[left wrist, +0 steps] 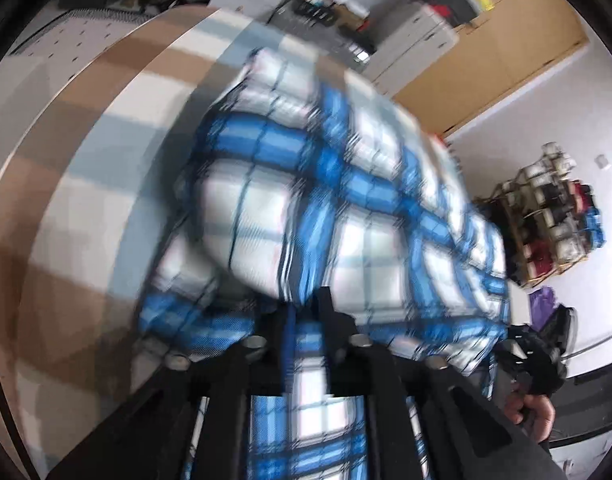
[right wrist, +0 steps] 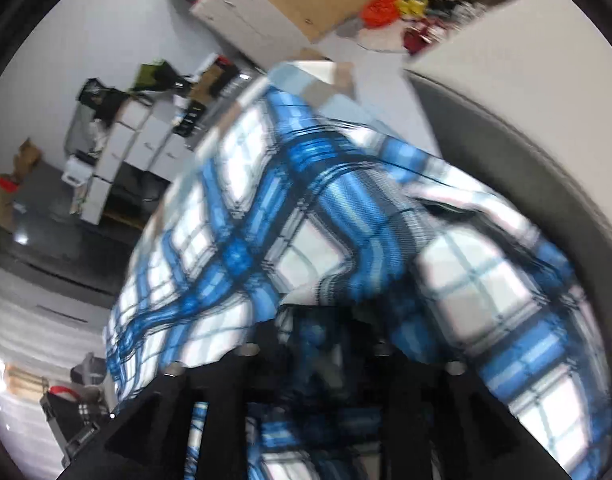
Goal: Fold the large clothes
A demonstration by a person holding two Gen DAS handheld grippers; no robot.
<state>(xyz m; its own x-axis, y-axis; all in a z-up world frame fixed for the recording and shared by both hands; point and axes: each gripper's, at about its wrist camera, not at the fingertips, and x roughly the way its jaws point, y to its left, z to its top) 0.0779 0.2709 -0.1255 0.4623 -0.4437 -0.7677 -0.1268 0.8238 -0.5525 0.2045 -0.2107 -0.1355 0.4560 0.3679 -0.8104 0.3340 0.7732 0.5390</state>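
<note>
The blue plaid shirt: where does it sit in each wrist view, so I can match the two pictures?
Left wrist view: the blue plaid shirt fills the centre, running down between the left gripper fingers.
Right wrist view: the shirt spans centre to lower right, draped over the right gripper.
Shared landmark: the tan-and-white checked surface beneath it.

Blue-white plaid shirt (left wrist: pixel 346 200): soft woven cloth, matt. Checked table cover (left wrist: pixel 85 160): matt cloth.
</note>
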